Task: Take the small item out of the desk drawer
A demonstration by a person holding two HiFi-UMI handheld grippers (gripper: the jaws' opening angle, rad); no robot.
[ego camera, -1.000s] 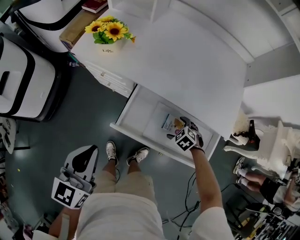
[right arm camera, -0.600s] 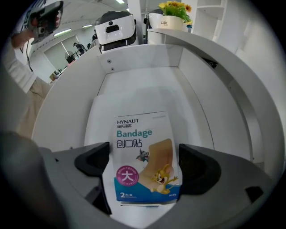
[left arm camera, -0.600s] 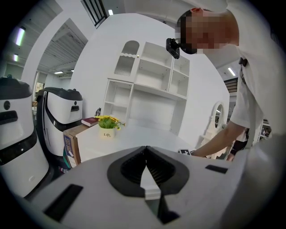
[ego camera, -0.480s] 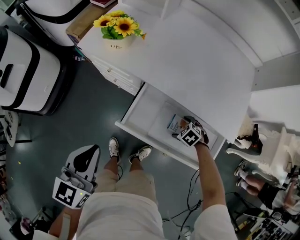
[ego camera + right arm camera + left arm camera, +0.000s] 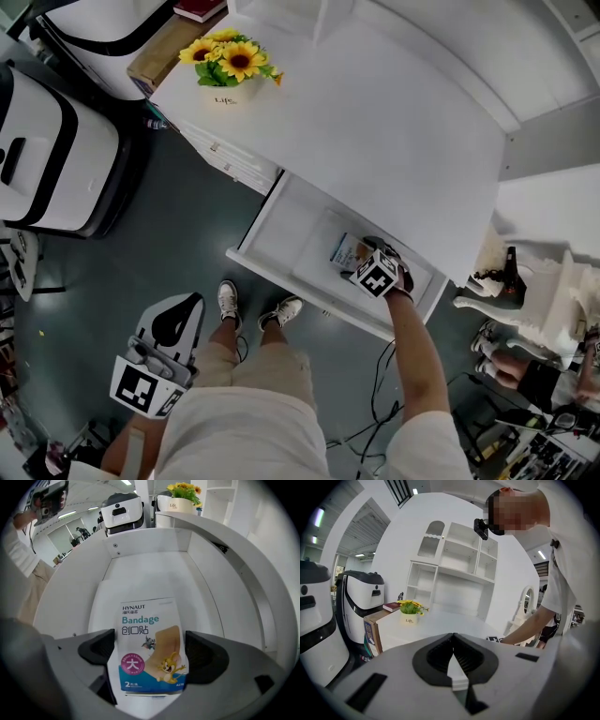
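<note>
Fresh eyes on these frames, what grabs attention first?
The cartoon-printed bandage packet in the open desk drawer, clamped by its side edges in the right hand-held gripper. Next, the pot of sunflowers at the far left corner of the white desk top. The left hand-held gripper hangs shut and empty, away from the desk.

Lab hall with mock home corner: white desk [image 5: 394, 122], sunflower pot [image 5: 225, 73], bulky white machines [image 5: 47, 159]

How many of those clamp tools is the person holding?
2. The left gripper hangs low beside the person's leg, jaws together and empty. The right gripper is in the open drawer, jaws against both edges of the bandage packet.
</note>
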